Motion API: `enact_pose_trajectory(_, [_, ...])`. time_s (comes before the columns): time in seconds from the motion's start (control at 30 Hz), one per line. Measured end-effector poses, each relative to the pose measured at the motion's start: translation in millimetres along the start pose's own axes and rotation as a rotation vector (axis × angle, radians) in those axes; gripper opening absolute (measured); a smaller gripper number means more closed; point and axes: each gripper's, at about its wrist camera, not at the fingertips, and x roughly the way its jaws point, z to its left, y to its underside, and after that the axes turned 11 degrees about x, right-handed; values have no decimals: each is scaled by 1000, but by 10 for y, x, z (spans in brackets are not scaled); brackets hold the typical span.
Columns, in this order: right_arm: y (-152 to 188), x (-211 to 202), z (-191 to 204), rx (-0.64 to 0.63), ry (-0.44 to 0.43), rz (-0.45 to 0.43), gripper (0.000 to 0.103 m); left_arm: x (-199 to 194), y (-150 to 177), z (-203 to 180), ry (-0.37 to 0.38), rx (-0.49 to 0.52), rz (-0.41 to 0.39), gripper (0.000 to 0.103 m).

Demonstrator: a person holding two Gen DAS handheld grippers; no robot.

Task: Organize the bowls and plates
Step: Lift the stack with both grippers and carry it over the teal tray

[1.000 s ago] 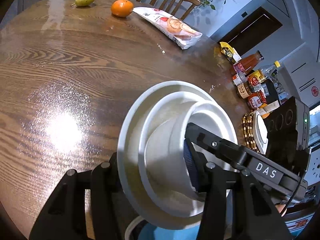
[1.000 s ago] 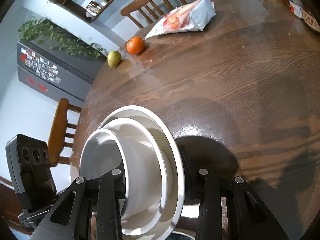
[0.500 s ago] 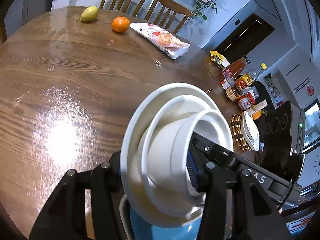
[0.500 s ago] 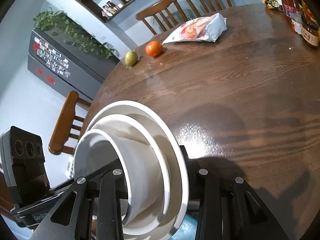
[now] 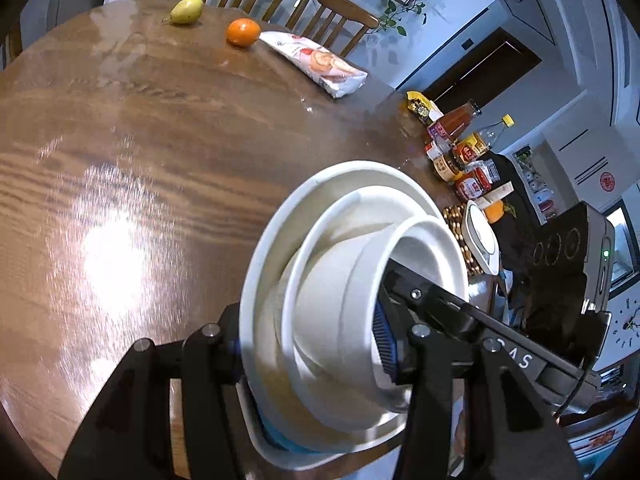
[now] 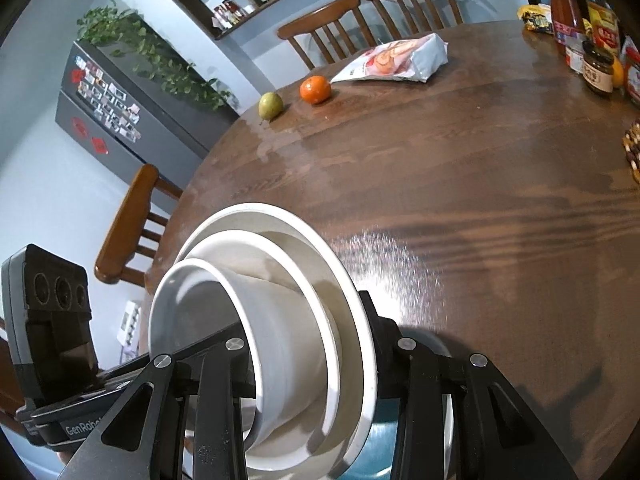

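A nested white stack, a small bowl [image 5: 332, 320] inside a mid bowl inside a wide plate [image 5: 260, 264], is held between both grippers above the wooden table [image 5: 120, 128]. My left gripper [image 5: 312, 344] is shut on one side of the stack; the right gripper's finger reaches across into the small bowl. In the right wrist view the same stack [image 6: 280, 320] is clamped by my right gripper [image 6: 316, 356], tilted toward the left. A blue-centred dish [image 6: 380, 452] lies beneath the stack at the bottom edge.
A pear [image 5: 186, 10], an orange [image 5: 243, 32] and a snack bag [image 5: 316, 62] lie at the table's far side. Sauce bottles and jars [image 5: 460, 148] and a beaded trivet [image 5: 460, 232] crowd the right edge. Wooden chairs [image 6: 132, 224] stand around the table.
Both grippers have lifted the stack higher and back from the table; more of the room and far table shows. The blue dish below has come into view.
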Motion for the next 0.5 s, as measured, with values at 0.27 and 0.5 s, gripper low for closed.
enact_pose_trajectory(0.27, [247,-30,-74,9,25,17,39,7,251,-8,18,-16,40,47])
enact_pose_trajectory(0.5, [364,-81,-152,20,43,18,39,62,341,-57,33,-24,66,47])
